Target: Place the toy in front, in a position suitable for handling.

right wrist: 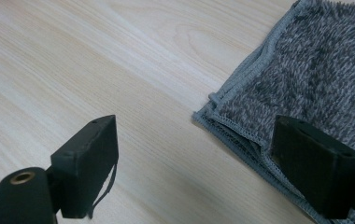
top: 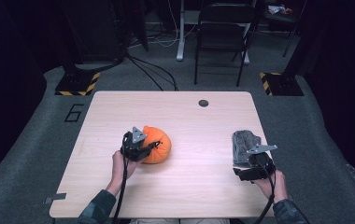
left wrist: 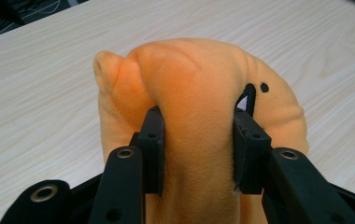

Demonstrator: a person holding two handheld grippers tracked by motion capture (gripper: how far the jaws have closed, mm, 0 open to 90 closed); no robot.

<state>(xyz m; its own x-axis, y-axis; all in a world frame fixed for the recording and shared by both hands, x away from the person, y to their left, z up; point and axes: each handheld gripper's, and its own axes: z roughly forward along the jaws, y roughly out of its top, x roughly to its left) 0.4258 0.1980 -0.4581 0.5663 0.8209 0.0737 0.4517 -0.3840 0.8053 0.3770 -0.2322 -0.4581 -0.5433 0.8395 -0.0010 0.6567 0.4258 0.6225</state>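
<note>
A light wooden table (top: 175, 116) carries an orange plush pumpkin (top: 159, 142) and a folded grey towel (top: 243, 142), well apart.

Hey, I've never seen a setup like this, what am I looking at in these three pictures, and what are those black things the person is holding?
A person sits at a wooden table holding hand-operated tongs in each hand. One picture looks down from above; the other two come from cameras riding on each tool, looking along its two black jaws. The left tongs are squeezing an orange plush toy, which bulges between the pads. The right tongs stand open over the table, one jaw above the edge of a folded grey fluffy cloth, gripping nothing.
</note>
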